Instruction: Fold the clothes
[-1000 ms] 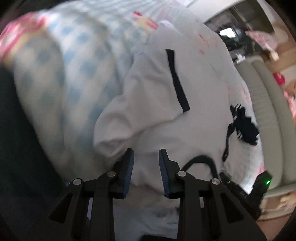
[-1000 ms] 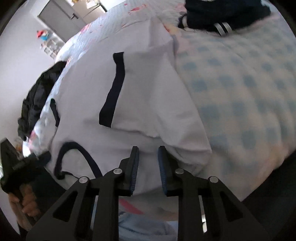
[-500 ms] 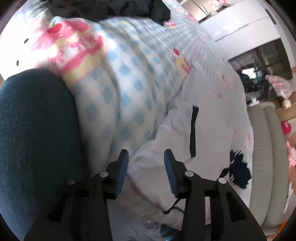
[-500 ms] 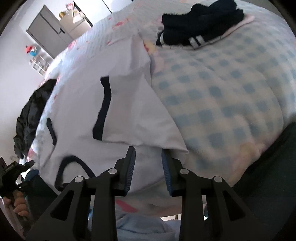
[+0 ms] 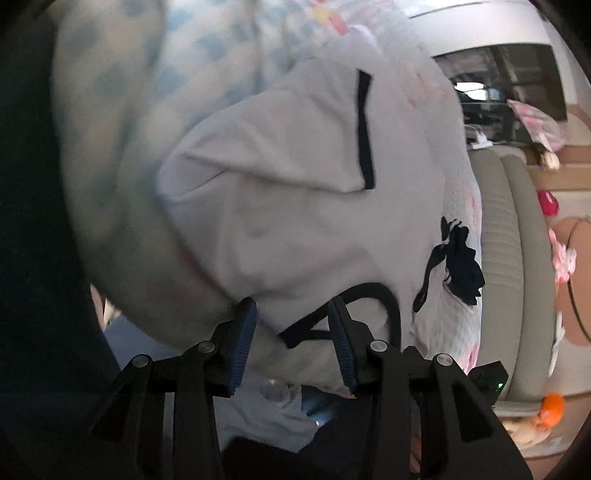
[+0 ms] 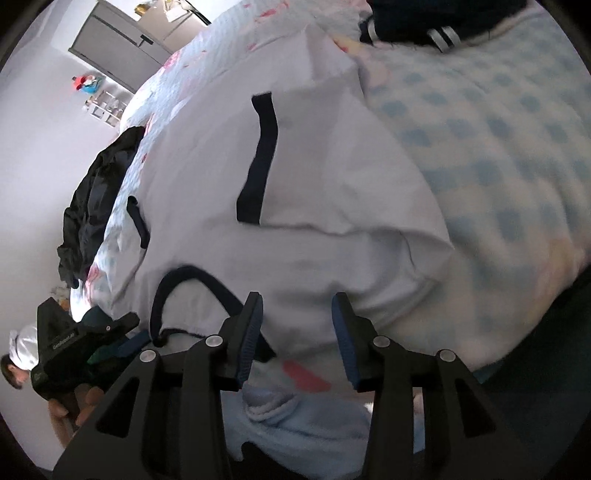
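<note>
Left wrist view: the left gripper (image 5: 291, 325) is angled steeply down at the near edge of the white t-shirt (image 5: 295, 206), right by its dark navy collar (image 5: 373, 291). Its jaws are parted, with shirt fabric showing in the gap but the blue pads (image 5: 243, 339) not pressing on it, so it's let go, not clamping anything. The log has the left one pretty much settled at that width.

The shirt lies spread on the bed, partly over a blue-and-white checked blanket (image 5: 110, 92), with one sleeve folded in so its navy cuff band (image 5: 364, 129) runs down the middle. A small dark garment (image 5: 461, 266) sits on the bed just past the shirt, and a beige sofa (image 5: 509, 240) runs along the far side.

Right wrist view is a similar story. The right gripper (image 6: 297, 328) also tilts down over the shirt's near edge, collar loop (image 6: 192, 280) just to its left, jaws opening and nothing pinched between them. You can see the left gripper's black body (image 6: 70, 343) off at the lower left with the person's fingers (image 6: 86, 402) wrapped around the handle. A black jacket (image 6: 96, 199) is heaped at the bed's far left, and a dark striped garment (image 6: 436, 22) lies on the blanket at the top.
</note>
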{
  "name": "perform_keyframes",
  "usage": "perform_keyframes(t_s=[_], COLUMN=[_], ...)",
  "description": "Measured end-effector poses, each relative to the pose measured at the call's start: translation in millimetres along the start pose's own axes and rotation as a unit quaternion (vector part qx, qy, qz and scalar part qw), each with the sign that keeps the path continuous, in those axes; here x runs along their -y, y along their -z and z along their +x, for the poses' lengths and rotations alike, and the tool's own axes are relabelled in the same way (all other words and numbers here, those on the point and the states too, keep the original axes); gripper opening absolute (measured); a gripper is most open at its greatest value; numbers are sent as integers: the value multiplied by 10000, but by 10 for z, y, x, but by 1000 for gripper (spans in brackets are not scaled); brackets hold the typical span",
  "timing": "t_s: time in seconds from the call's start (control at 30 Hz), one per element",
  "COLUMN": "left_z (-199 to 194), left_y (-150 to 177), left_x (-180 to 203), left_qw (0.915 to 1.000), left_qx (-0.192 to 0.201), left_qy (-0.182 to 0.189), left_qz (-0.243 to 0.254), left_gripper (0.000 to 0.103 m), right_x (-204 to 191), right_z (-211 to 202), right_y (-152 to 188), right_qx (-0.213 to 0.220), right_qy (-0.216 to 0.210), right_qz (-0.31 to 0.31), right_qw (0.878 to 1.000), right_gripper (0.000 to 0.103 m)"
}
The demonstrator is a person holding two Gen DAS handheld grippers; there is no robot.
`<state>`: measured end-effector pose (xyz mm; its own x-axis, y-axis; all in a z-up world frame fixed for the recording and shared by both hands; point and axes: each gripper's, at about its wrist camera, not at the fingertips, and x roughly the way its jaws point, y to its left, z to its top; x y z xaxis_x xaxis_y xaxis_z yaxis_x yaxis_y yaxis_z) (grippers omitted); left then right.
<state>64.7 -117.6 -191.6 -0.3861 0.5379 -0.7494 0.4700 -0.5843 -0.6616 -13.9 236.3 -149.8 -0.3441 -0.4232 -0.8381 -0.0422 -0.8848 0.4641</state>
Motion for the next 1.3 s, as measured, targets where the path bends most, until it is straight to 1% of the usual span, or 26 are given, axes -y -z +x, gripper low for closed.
perform_keyframes(t_s=[0.03,0.1,0.13,0.17,0.23,0.27,0.33,0.43,0.47,0.5,0.53,0.57,0.63,0.7,0.73,0.8,0.87,0.9,0.93,0.97,1.0,1.07,1.13,1.23,1.27,1.3], left_z=[-48,-163,-191,-223,-293,-276,-218,0,76,119,108,87,-30,-104,-85,-59,-47,-91,-138,-185,-218,-237,-296,-99,-75,-62], left_y=[-34,-112,-199,-232,-269,-264,-242,-201,-175,-134,-119,-112,-173,-248,-271,-311,-274,-246,-234,-225,-248,-363,-507,-600,-599,-592], left_x=[-25,-80,-71,-46,10,18,24,-32,-1,44,72,96,74,25,-3,-62,3,66,122,176,212,123,-122,-215,-190,-153], left_qw=[10000,9999,9999,10000,9990,9986,9982,9989,9988,9986,9986,9986,9978,9969,9968,9966,9958,9949,9939,9926,9914,9922,9948,9965,9960,9950], left_qx=[-56,-125,-68,71,376,439,522,241,135,40,88,170,541,779,791,803,876,938,1014,1092,1138,1054,864,716,759,823], left_qy=[13,61,117,22,-245,-279,-299,-383,-470,-525,-514,-490,-369,-141,-10,150,235,254,148,15,-92,-95,-82,-53,-140,-249], left_qz=[-4,-2,-51,-30,49,57,57,-116,-91,-14,46,101,87,-53,-90,-74,113,267,406,540,642,658,541,418,450,500], left_gripper=[45,45,45,46,51,51,55,56,56,56,56,56,56,59,63,63,59,53,44,43,42,42,43,41,36,23], right_x=[38,128,171,214,265,288,334,354,350,328,297,270,244,275,300,349,291,242,211,192,208,281,329,355,296,210], right_z=[-9,-73,-100,-123,-126,-123,-118,18,73,91,91,53,-30,-30,-4,71,148,144,103,37,-28,-58,58,219,242,255], right_y=[8,29,26,18,18,20,25,55,69,73,74,64,31,-6,-21,-33,-23,-24,-33,-24,-20,-29,-23,1,8,14], right_qx=[6,106,123,119,116,115,112,-7,-73,-84,-65,64,323,356,347,265,146,166,266,419,568,658,538,538,581,621], right_qy=[78,531,620,633,502,422,260,-239,-322,-231,-79,56,205,145,110,-44,-227,-277,-337,-401,-473,-488,-282,-77,42,201], right_qz=[76,108,108,106,223,292,431,581,557,441,296,164,1,64,144,221,154,84,27,37,117,194,163,134,-34,-279], right_qw=[9999,9985,9979,9979,9984,9986,9987,9980,9979,9987,9995,9998,9993,9992,9992,9994,9995,9994,9991,9983,9972,9964,9980,9984,9983,9975], right_gripper=[39,39,39,39,40,41,47,51,51,48,40,40,39,39,39,40,40,37,23,16,13,13,14,15,14,10])
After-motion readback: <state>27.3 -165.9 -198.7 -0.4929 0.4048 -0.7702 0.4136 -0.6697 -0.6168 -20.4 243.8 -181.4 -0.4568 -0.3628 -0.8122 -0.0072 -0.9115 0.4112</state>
